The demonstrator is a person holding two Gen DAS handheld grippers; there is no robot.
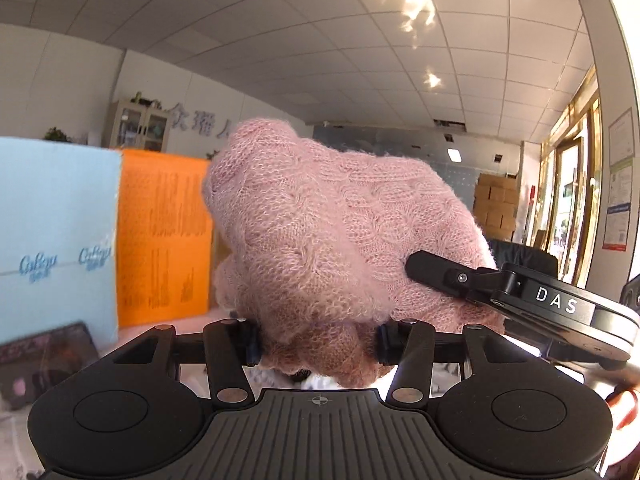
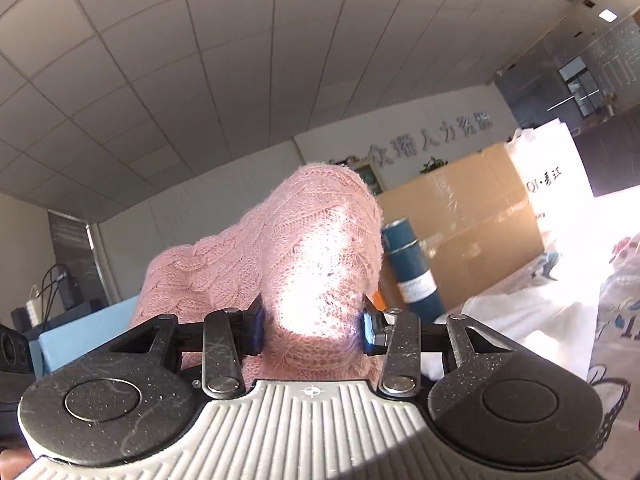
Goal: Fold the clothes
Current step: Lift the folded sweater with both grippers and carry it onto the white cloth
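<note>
Left jaws: the left gripper [image 1: 318, 342] is pinching a bunched fold of the pink sweater [image 1: 320, 228], pads squeezed into the knit on both sides.
Right jaws: same deal, the right gripper [image 2: 312, 330] is clamped on a thick wad of the pink sweater [image 2: 304, 248], blue pads pressing in from each side.
Where the sweater is: lifted up in front of both cameras, a fuzzy cable-knit heap rising above the fingers and drooping a bit below them too. It blocks most of the middle of both views.
Gripper to gripper: in the left wrist view the right gripper [image 1: 520, 292] pokes in from the right, one black finger lying against the sweater, so the two are really close.
Behind, left view: a light blue panel [image 1: 56, 240] and an orange panel [image 1: 164, 236] side by side, a stack of cardboard boxes [image 1: 496, 204] far right near the windows.
Behind, right view: a big cardboard box [image 2: 468, 216], a dark blue tube [image 2: 412, 264] standing in front of it, and white cloth [image 2: 528, 312] lying in bright sun on the right.
Lighting: sun blows out part of the knit in the right view, so can't make out the stitches there.
</note>
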